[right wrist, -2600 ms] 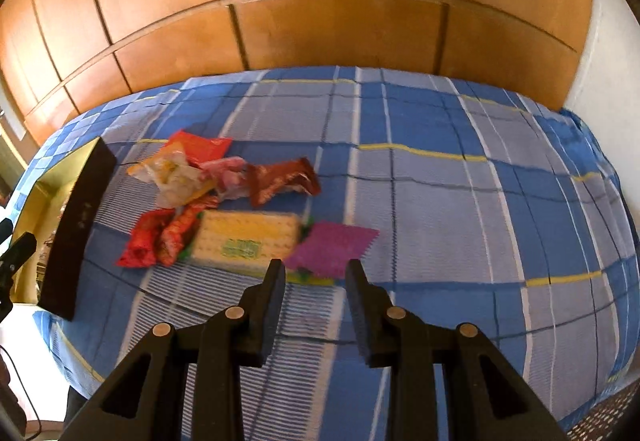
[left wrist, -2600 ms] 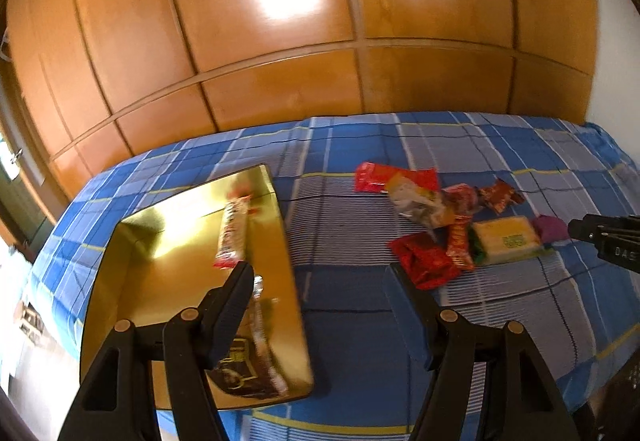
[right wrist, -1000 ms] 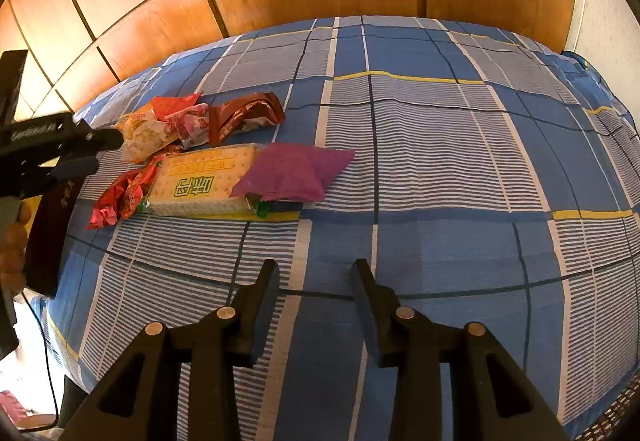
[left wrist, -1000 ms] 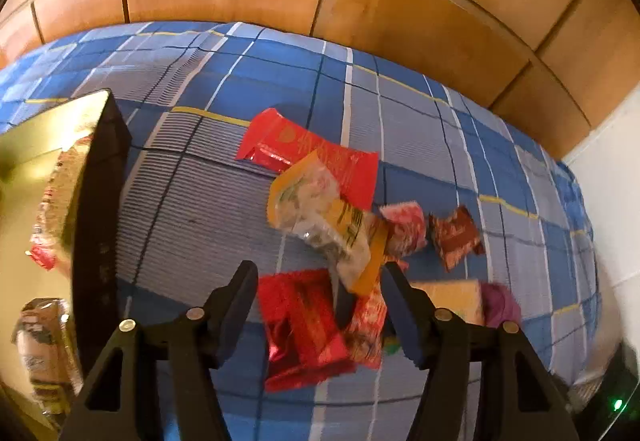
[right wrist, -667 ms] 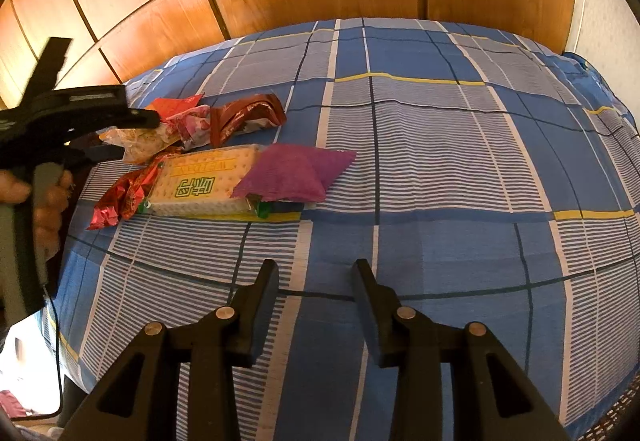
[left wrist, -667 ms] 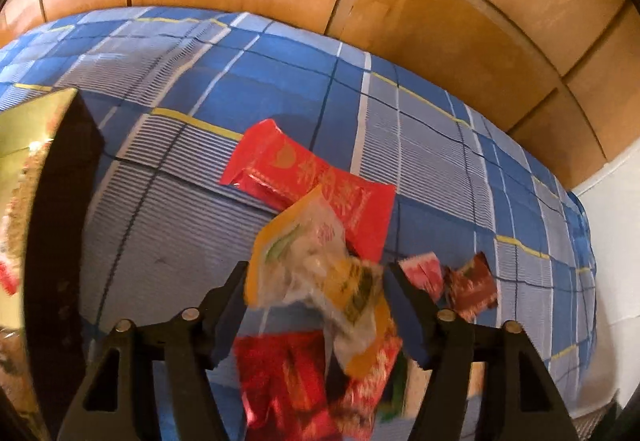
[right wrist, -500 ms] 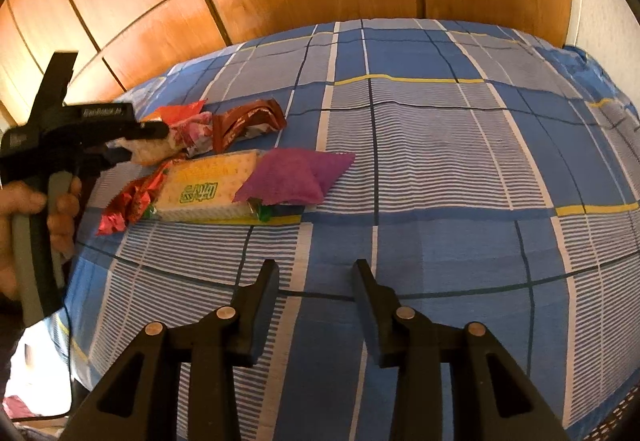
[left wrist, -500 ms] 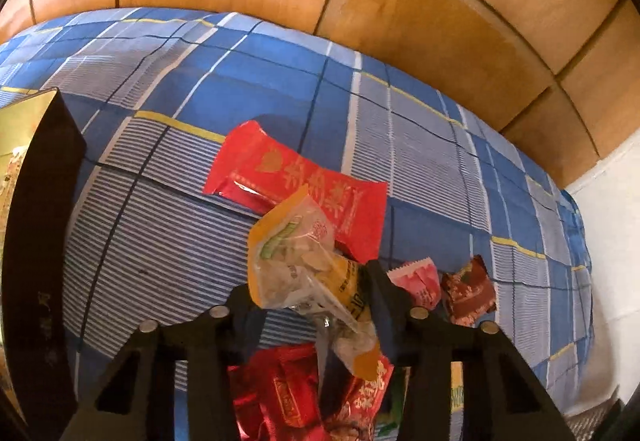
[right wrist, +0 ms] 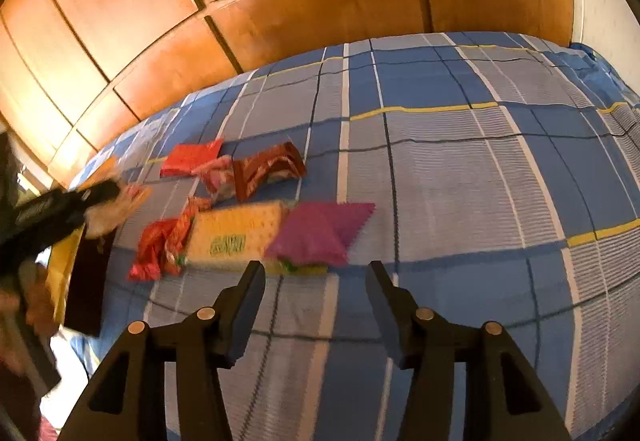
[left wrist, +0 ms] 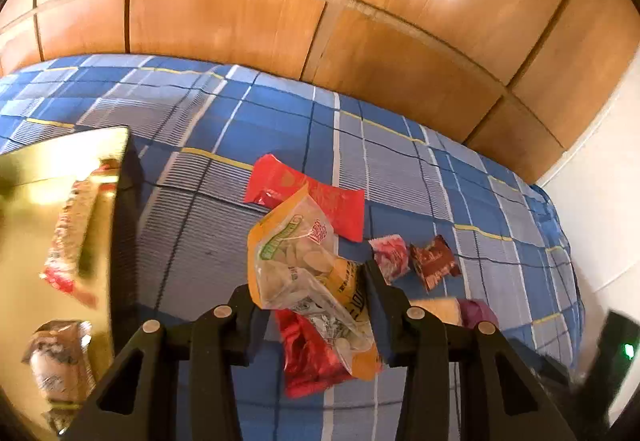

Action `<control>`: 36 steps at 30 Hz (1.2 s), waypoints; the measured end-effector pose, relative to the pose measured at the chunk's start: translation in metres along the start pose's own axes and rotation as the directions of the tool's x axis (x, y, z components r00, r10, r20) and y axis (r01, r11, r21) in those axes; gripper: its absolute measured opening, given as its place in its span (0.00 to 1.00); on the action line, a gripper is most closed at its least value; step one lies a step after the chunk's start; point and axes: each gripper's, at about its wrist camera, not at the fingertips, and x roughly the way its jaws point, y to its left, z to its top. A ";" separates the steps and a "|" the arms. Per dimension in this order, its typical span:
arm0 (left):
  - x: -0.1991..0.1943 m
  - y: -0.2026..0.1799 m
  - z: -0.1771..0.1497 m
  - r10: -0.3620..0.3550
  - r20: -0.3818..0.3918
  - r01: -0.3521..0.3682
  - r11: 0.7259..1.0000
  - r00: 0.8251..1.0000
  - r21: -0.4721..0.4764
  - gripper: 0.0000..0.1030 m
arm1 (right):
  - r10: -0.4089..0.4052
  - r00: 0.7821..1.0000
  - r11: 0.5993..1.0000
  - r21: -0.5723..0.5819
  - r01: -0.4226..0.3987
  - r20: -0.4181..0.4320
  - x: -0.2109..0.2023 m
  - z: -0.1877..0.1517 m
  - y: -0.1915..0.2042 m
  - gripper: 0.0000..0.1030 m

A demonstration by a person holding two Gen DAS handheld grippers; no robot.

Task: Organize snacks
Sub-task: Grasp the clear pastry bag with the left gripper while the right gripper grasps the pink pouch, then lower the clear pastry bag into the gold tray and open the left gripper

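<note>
A clear-and-yellow snack pouch [left wrist: 304, 273] is clamped between the jaws of the left gripper [left wrist: 310, 305] and is carried clear of the blue checked bedspread [left wrist: 256, 129], above the red packet [left wrist: 310, 353] and beside the gold tray [left wrist: 24, 177], in which two wrapped snacks are already seen. The pouch is judged light and soft: its film is crumpled where it is pinched near the lower end, and the loose pieces inside are likely brittle, so only a gentle squeeze is called for. The film is probably slippery, so a hold on the flat sealed edge is thought safer than one across the filled belly. The jaws of the right gripper [right wrist: 316, 305] are opening with nothing between them, over bare bedspread just short of the purple packet [right wrist: 320, 233] and the yellow biscuit pack [right wrist: 236, 233]. The biscuit pack is judged stiffer and best taken across its narrow width.
</note>
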 end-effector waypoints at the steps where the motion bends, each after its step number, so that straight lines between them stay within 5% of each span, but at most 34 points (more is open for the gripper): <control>1: -0.005 0.001 -0.002 -0.002 0.006 0.002 1.000 1.000 0.002 0.42 | -0.004 1.000 1.000 0.001 0.004 0.004 0.002 0.004 0.002 0.58; 7: -0.044 0.014 -0.013 -0.011 0.056 0.011 1.000 0.998 0.003 0.42 | -0.016 1.000 1.000 0.018 0.017 -0.013 0.015 0.026 0.007 0.60; 12: -0.073 0.041 -0.021 0.004 0.089 0.000 0.999 0.996 -0.045 0.42 | -0.071 0.990 0.997 0.010 0.072 -0.118 0.043 0.036 0.006 0.60; 14: -0.083 0.059 -0.024 0.016 0.090 -0.009 0.997 0.996 -0.079 0.42 | -0.094 0.984 0.996 -0.019 0.092 -0.154 0.052 0.033 0.008 0.44; 22: -0.112 0.147 -0.030 0.172 0.097 -0.143 0.957 0.980 -0.252 0.42 | -0.130 0.979 0.985 -0.134 0.109 -0.156 0.044 0.013 0.006 0.35; 36: -0.051 0.189 -0.009 0.224 -0.054 -0.228 0.907 0.973 -0.353 0.35 | -0.167 0.976 0.973 -0.185 0.140 -0.142 0.041 0.009 0.009 0.35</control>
